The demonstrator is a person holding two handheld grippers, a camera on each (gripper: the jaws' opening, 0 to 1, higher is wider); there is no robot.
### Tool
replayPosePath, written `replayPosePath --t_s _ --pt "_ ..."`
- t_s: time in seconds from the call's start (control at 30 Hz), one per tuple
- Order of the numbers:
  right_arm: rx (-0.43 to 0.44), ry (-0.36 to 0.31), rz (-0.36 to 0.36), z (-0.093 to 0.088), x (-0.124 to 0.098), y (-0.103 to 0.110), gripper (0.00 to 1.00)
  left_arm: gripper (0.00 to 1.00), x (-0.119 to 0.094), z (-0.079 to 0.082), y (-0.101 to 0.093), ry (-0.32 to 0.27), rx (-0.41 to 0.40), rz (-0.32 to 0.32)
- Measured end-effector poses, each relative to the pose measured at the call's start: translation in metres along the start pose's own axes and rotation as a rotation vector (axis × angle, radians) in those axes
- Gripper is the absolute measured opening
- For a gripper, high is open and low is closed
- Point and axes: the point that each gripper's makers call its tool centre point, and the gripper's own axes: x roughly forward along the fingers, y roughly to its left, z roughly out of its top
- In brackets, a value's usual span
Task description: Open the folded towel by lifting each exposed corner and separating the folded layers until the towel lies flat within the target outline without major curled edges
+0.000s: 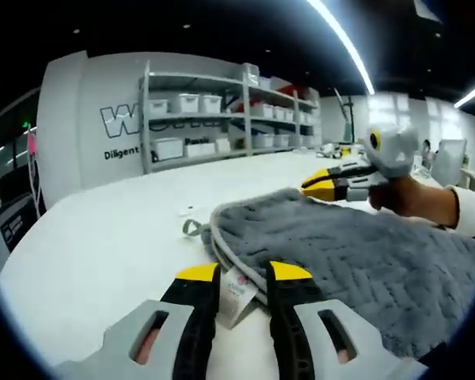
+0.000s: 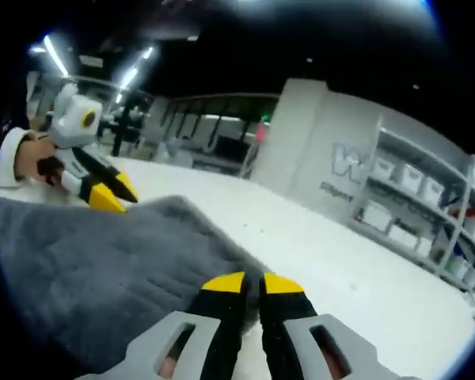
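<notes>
A grey quilted towel [image 1: 356,261] lies on the white table [image 1: 119,237], spreading to the right. My left gripper [image 1: 243,273] is at its near corner, jaws closed on the towel's thick edge and white label [image 1: 236,291]. A small grey loop [image 1: 191,228] sticks out by that corner. My right gripper [image 1: 323,184], held by a hand with a white cuff, grips the towel's far edge. In the right gripper view, my right gripper [image 2: 252,283] is shut on the towel [image 2: 95,277], and my left gripper [image 2: 111,192] pinches the far end of the same edge.
Metal shelves [image 1: 222,119] with white bins stand along the far wall behind the table. A grey wall panel with lettering [image 1: 119,127] is left of them. Bare white tabletop [image 2: 340,261] stretches to the right of the towel in the right gripper view.
</notes>
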Motion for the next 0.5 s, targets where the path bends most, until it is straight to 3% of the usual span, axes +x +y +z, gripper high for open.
replayPosePath --t_s 0.13,0.27,0.5 --pt "0.021 0.024 0.023 -0.001 -0.004 0.008 0.00 0.27 0.002 0.001 0.003 -0.003 -0.053 -0.011" --pt "0.041 0.090 0.055 -0.019 -0.002 0.015 0.00 0.29 0.002 0.000 0.001 0.002 -0.072 -0.016" --pt "0.095 0.092 0.057 -0.024 0.000 0.015 0.00 0.30 0.003 -0.001 -0.009 0.002 -0.080 -0.034"
